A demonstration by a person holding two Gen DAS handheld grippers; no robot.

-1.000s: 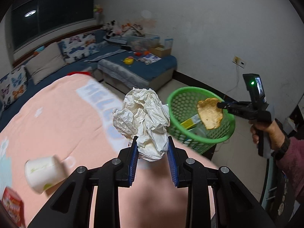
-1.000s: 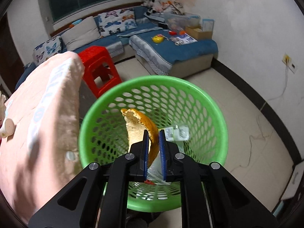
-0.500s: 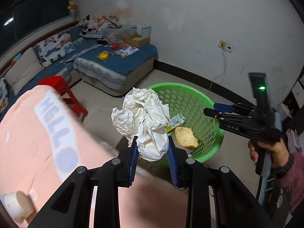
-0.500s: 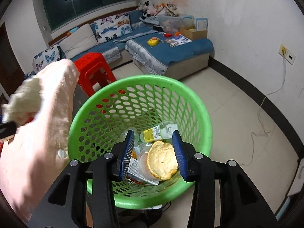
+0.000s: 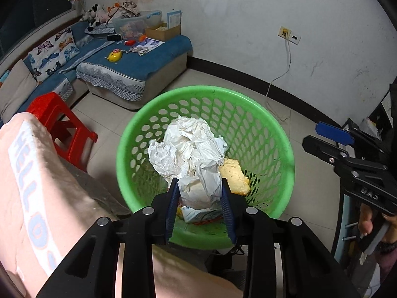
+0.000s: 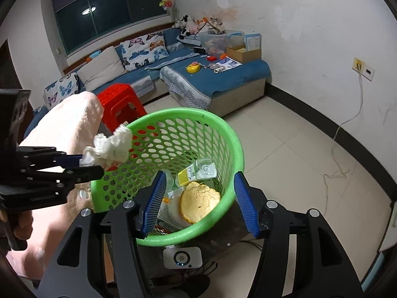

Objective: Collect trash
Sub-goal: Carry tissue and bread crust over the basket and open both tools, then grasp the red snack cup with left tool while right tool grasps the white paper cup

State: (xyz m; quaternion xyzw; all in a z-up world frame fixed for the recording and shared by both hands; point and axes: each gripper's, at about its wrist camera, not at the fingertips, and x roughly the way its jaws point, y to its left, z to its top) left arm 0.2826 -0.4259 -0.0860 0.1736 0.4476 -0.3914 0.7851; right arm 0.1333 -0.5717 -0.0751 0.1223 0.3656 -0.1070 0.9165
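A crumpled wad of white paper (image 5: 191, 154) is held pinched between the blue pads of the left tool (image 5: 200, 201), directly above the mouth of a round green perforated plastic basket (image 5: 270, 134) that stands on the tiled floor beside a worktop draped in a pink cloth (image 5: 32, 198). The wad is seen clear of the rim and not yet inside; in the right wrist view it hangs just over the basket's near-left edge. The right tool (image 6: 198, 198) is held spread and empty over the same basket, its jaws having just been opening with nothing between them. The step in hand is judged to be the drop of the paper: the carry appears complete, and what is called for next is a release of the left tool's grip so that the wad falls within the rim, with the light, springy paper perhaps needing a slight lowering so that it is not caught on a pad or bounced out. Inside the basket a flat yellow-brown round of bread-like food (image 6: 199, 201) is seen lying on top of other refuse, beside a small clear plastic bottle with a yellow label (image 6: 197, 172), a printed carton (image 5: 198, 214) and some wrappers that cannot be told apart.
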